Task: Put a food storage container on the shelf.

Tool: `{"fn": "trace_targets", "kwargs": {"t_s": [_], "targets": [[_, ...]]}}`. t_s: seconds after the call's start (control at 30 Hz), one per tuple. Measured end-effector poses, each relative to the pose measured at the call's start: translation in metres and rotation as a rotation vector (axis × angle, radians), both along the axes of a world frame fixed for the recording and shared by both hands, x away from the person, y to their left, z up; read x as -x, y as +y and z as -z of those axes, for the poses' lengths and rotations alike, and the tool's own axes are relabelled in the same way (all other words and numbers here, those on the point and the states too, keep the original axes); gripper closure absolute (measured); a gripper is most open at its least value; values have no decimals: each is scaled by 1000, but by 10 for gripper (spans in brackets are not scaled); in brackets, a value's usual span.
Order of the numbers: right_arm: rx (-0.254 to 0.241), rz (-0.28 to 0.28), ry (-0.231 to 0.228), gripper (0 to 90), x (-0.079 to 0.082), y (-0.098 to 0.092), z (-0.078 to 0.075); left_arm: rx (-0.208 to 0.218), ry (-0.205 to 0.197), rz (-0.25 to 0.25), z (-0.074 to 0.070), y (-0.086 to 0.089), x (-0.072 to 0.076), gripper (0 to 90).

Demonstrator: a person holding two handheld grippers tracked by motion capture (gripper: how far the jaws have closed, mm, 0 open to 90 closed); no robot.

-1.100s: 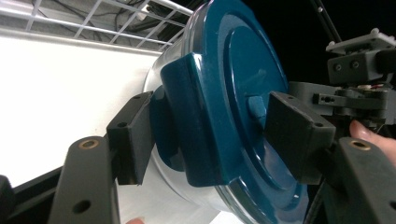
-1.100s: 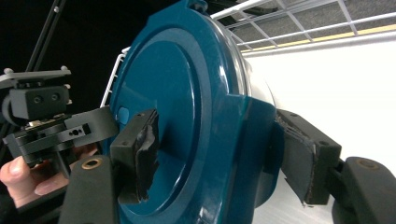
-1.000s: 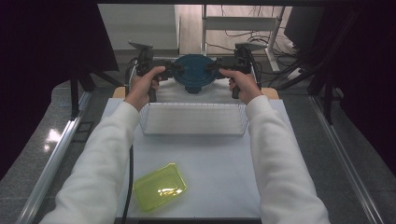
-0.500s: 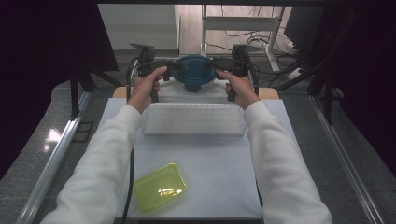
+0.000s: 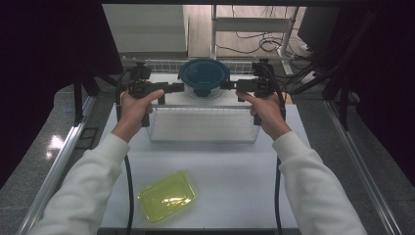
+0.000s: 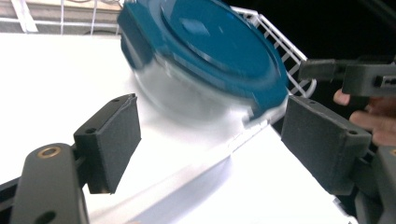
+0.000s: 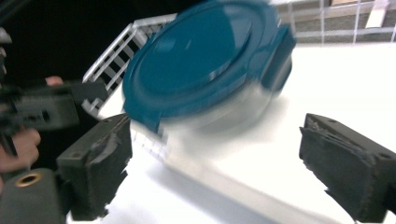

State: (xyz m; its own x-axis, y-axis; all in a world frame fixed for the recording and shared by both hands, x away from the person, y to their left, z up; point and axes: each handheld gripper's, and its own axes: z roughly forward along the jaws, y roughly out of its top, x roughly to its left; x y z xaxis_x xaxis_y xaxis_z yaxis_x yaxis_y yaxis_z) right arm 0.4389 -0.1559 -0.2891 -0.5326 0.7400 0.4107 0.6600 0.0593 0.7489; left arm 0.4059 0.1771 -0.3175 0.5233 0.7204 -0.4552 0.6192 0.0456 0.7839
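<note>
A round clear container with a teal lid [image 5: 204,77] rests at the far side of the white table, behind a clear rectangular bin [image 5: 201,123]. My left gripper [image 5: 179,87] points at its left side and my right gripper [image 5: 224,85] at its right side. Both sets of jaws have just been opening, the left easing in slightly since. In the left gripper view the gripper [image 6: 210,135] stands open, the container [image 6: 205,46] ahead of its pads [image 6: 114,140]. The right gripper [image 7: 215,158] is open too, the container [image 7: 201,60] beyond its pads [image 7: 345,163].
A yellow-green tray [image 5: 167,196] lies near the table's front left. A white wire rack [image 5: 161,63] runs along the back edge behind the container. Cables trail from both grippers toward the person. Dark frames stand at both sides.
Both grippers have let go of the teal-lidded container, opened wide and drawn back toward the person. The container stays behind the clear bin.
</note>
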Motion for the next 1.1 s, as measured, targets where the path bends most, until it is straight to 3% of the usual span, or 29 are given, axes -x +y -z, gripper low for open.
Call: {"fn": "trace_targets", "kwargs": {"t_s": [0.07, 0.23, 0.37, 0.57, 0.77, 0.87, 0.93, 1.1], "targets": [[24, -24, -22, 136, 12, -5, 1, -21, -19, 8, 3, 3, 16, 202], [13, -75, -65, 164, 47, -23, 11, -64, -41, 22, 17, 11, 55, 205], [41, -89, -92, 183, 74, -39, 26, -100, -71, 53, 35, 18, 91, 224], [94, -112, -110, 185, 107, -57, 55, -167, -84, 63, 60, 20, 128, 229], [175, -149, -148, 193, 139, -65, 89, -188, -61, 90, 87, 15, 151, 221], [142, -171, -95, 192, 151, -71, 106, -214, -39, 110, 99, 13, 158, 219], [134, -180, -75, 193, 157, -75, 114, -256, -42, 102, 105, 13, 163, 219], [201, -167, -71, 194, 169, -83, 136, -239, -37, 108, 115, 16, 172, 220]]}}
